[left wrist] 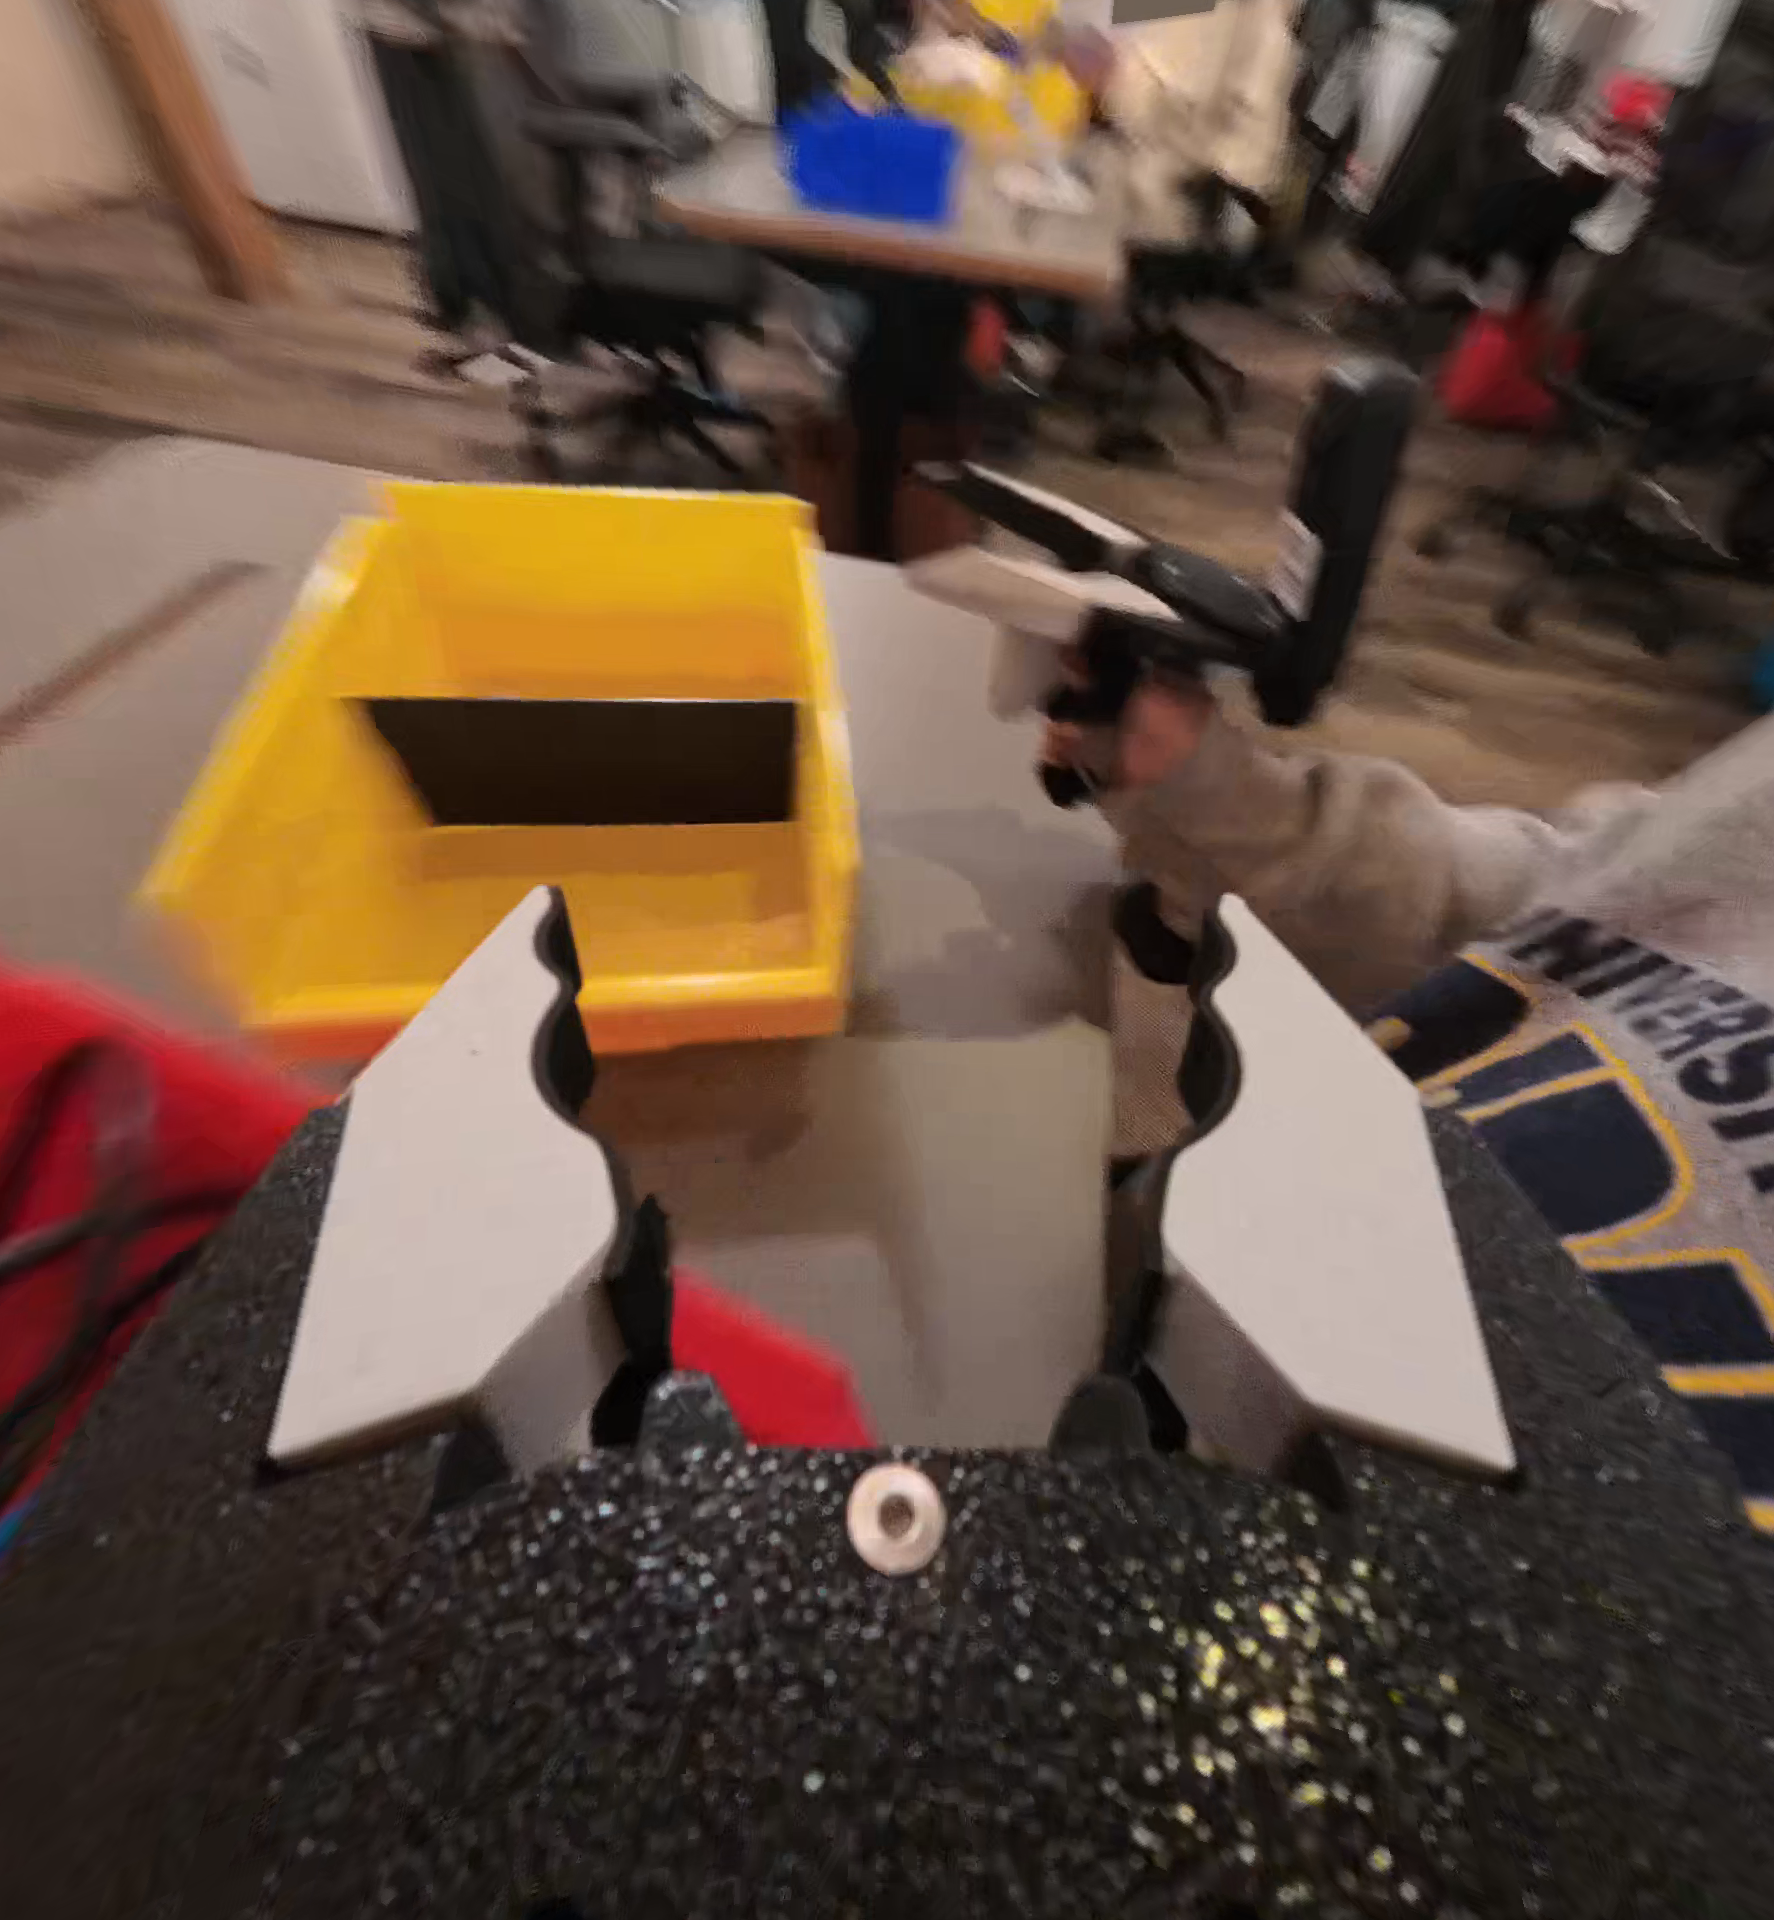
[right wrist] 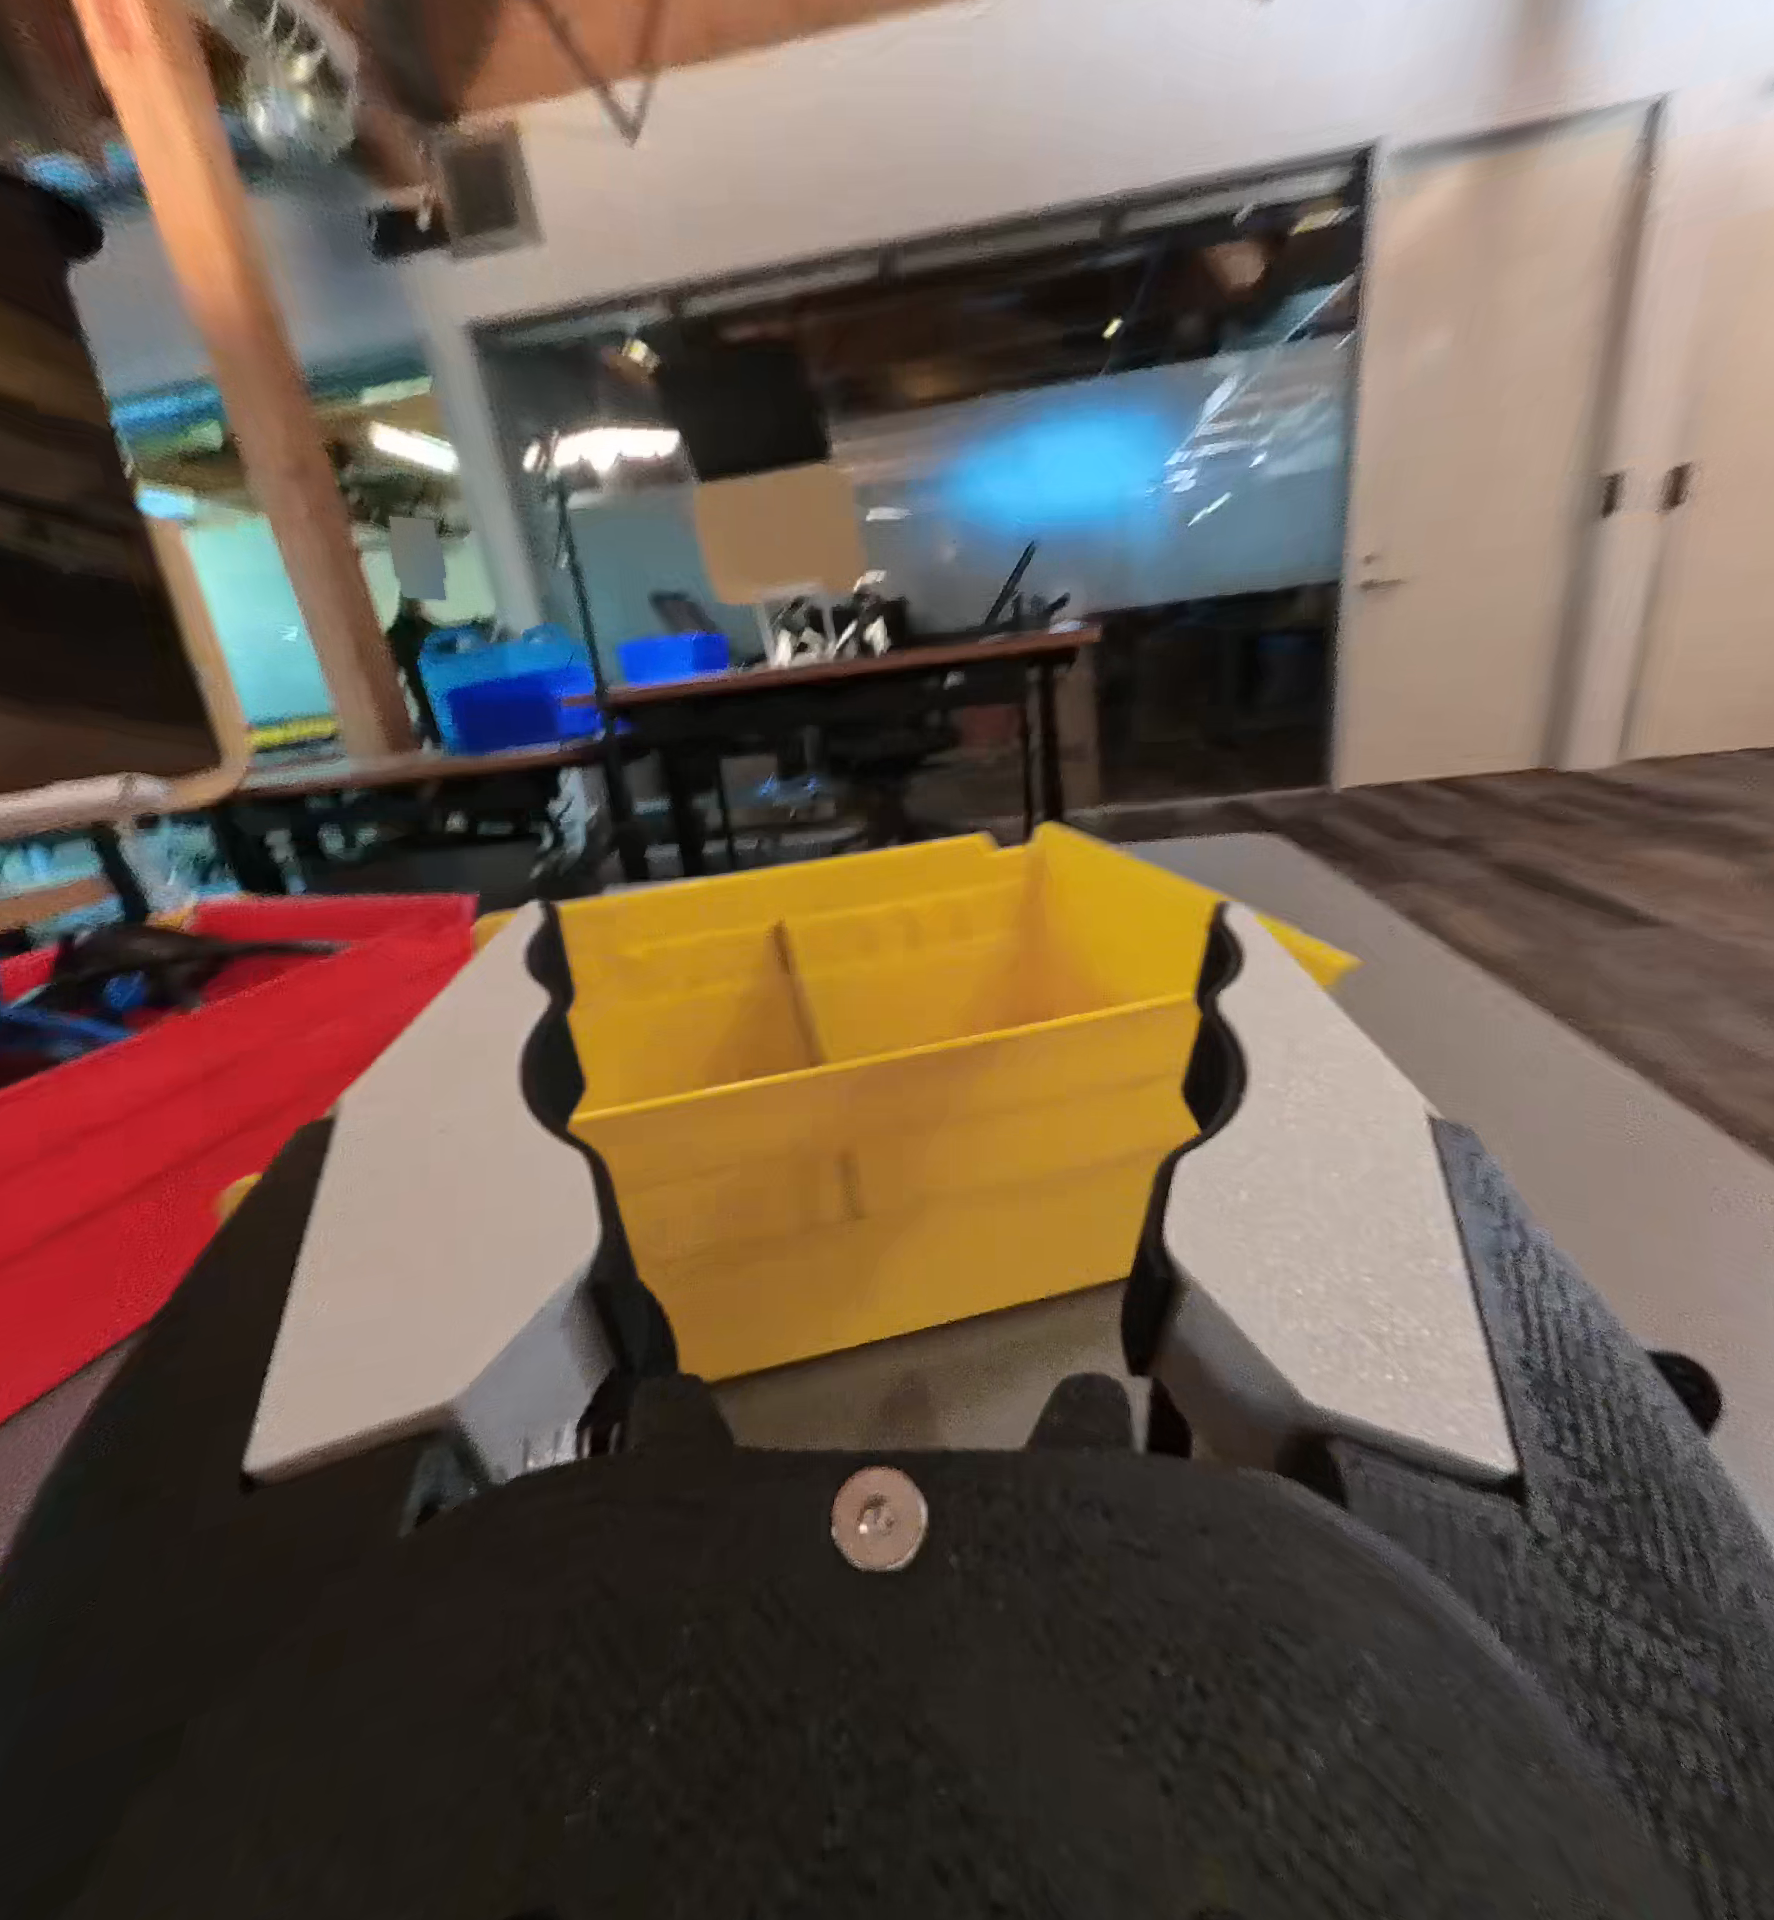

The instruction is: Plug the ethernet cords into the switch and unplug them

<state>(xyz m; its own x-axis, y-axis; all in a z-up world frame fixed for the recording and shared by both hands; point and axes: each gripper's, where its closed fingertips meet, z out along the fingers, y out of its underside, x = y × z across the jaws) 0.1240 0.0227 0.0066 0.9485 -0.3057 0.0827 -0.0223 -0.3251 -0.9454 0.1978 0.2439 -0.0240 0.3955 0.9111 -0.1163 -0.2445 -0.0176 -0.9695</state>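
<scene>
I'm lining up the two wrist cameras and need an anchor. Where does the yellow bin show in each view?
Left wrist view: the yellow bin sits left of centre on the grey table, just beyond the open jaws, a dark panel inside it.
Right wrist view: the yellow bin is at centre, framed between the open jaws, a divider visible inside.
Shared landmark: the red bin, to the yellow bin's left in both views.

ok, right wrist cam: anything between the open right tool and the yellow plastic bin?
Nothing. In the right wrist view the right tool is open and only a bare strip of grey tabletop lies before the yellow plastic bin.
</scene>
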